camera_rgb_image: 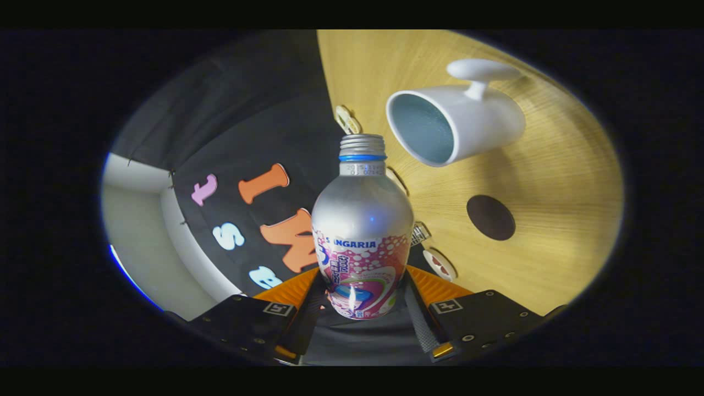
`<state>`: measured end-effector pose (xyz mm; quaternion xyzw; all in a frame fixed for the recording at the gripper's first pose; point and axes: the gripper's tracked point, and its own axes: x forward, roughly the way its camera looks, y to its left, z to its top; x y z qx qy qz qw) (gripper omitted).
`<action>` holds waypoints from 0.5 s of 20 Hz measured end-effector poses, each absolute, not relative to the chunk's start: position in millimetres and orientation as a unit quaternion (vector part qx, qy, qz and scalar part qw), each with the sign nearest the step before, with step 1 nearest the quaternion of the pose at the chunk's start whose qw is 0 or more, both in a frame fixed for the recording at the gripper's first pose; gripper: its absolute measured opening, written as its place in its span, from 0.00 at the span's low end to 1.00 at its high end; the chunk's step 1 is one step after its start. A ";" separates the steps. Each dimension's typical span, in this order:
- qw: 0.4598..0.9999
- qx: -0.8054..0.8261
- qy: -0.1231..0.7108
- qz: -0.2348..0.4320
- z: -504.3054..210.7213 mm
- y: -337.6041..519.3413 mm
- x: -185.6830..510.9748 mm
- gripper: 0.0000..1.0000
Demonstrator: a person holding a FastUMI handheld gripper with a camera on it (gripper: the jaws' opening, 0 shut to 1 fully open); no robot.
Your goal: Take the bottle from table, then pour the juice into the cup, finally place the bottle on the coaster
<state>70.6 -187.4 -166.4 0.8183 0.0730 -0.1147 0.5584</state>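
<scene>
The bottle (362,231) sits clamped between the jaws of the gripper (363,300), both fingers pressing on its printed lower body, its long axis running straight ahead along the fingers toward 12 o'clock. The whole view is rolled, so the table (555,181) stands like a wall on the right and the bottle appears tipped sideways with it. Its silver threaded neck shows no cap, though whether any juice is at the mouth cannot be made out. Just past the neck, at about 1 o'clock, the white cup (456,124) faces its open mouth back toward the bottle, near it but apart. Farther right, at roughly 3 o'clock from the bottle's shoulder, the dark round coaster (490,217) lies bare on the wood. The pour looks to turn on swinging the neck that short way to the cup's rim.
</scene>
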 end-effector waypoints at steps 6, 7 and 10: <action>0.741 0.661 0.094 -0.079 -184.0 -162.7 71.1 0.75; 0.769 0.627 0.099 -0.072 -186.6 -157.9 71.8 0.75; 0.841 0.528 0.103 -0.061 -182.9 -150.9 71.7 0.75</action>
